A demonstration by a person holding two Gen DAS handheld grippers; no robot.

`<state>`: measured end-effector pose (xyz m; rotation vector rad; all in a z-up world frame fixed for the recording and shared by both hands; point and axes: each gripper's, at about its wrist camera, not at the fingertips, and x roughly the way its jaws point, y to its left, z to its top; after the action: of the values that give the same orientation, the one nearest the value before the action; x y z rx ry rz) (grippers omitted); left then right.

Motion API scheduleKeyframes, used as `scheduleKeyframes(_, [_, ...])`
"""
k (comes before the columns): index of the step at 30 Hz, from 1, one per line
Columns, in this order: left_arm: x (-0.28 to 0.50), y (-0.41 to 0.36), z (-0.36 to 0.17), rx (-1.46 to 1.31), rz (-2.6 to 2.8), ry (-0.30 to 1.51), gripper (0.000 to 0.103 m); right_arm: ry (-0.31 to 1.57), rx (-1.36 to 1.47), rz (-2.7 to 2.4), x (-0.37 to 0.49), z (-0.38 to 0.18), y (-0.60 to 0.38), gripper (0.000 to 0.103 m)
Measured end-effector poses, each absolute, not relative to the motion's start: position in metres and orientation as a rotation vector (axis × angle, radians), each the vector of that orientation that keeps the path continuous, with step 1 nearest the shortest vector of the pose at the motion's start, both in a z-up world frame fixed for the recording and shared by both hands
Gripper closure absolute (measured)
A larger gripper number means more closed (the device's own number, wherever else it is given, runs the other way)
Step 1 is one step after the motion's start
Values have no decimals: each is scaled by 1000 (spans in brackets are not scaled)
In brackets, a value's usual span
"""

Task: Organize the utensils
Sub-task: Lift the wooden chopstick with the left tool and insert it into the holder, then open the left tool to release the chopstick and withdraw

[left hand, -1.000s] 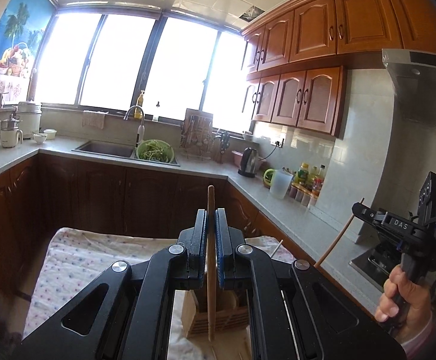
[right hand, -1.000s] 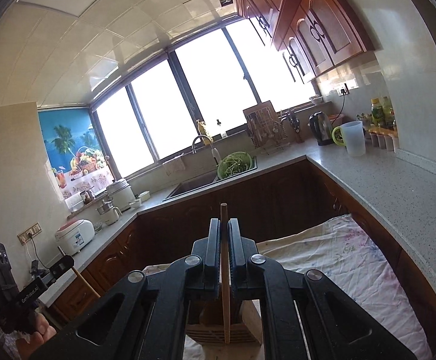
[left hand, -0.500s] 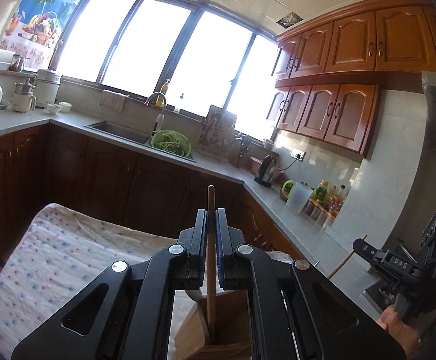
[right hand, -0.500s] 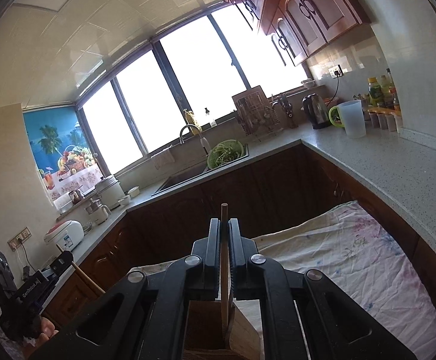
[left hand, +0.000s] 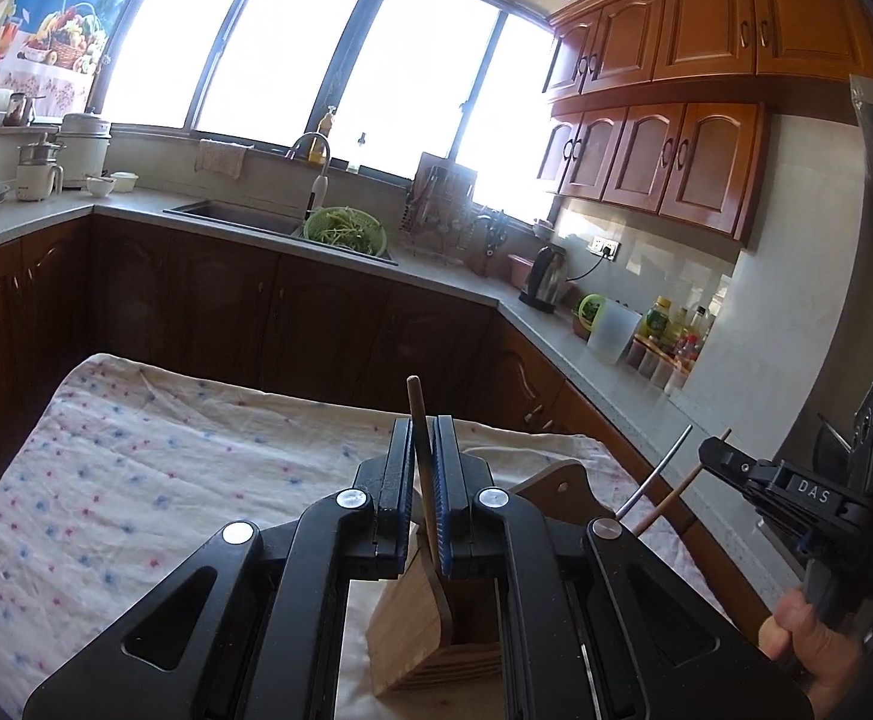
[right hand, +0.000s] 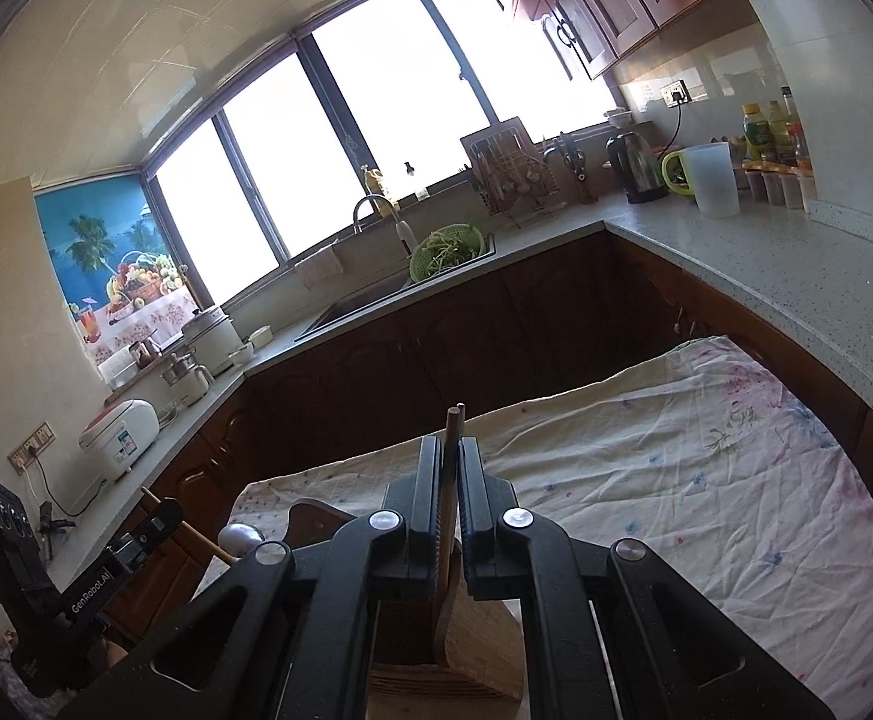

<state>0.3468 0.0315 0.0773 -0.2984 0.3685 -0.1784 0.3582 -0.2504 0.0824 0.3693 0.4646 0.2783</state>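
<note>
My left gripper is shut on a wooden spatula, handle up, its blade down in a wooden utensil holder on the floral cloth. My right gripper is shut on another wooden utensil, its lower end inside the same holder. The right gripper also shows at the right of the left wrist view, the left gripper at the lower left of the right wrist view. A metal utensil handle and a wooden stick lean out of the holder.
A floral cloth covers the table. A wooden board lies behind the holder. Kitchen counter with sink, green colander, kettle and bottles runs behind and to the right.
Both grippers have tilted down and lowered their utensils into the wooden holder. The spatula in the left gripper now leans slightly left.
</note>
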Motion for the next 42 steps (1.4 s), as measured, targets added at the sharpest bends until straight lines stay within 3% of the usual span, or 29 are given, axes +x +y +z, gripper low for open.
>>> scheduleKeyframes(11, [349,29,82,-270,-175,396,96,475,378,274,361,84,-252,91])
scheduleKeyframes(13, [348,29,82,-263,-173,406,92,477,388,284,360,85,-253,83])
scheduleKeyframes(14, [347,29,83,-264,-170,410,78,473,392,283,359,86,-254,64])
scheduleKeyframes(15, [345,30,84,-269,-167,406,69,466,395,285,357,87,-254,55])
scheduleKeyframes(16, [342,31,86,-272,-163,395,52,459,397,286,355,89,-255,43])
scheduleKeyframes(17, [338,31,87,-272,-155,385,43,451,401,290,352,90,-255,37])
scheduleKeyframes(19, [332,31,89,-258,-137,385,32,444,410,295,348,92,-258,33])
scheduleKeyframes(23, [317,32,90,-229,-106,394,10,426,434,302,335,95,-263,13])
scheduleKeyframes(25, [308,34,88,-227,-101,397,10,417,440,302,325,96,-265,1])
scheduleKeyframes(42, [218,43,55,-244,-96,499,10,478,413,268,220,62,-289,1])
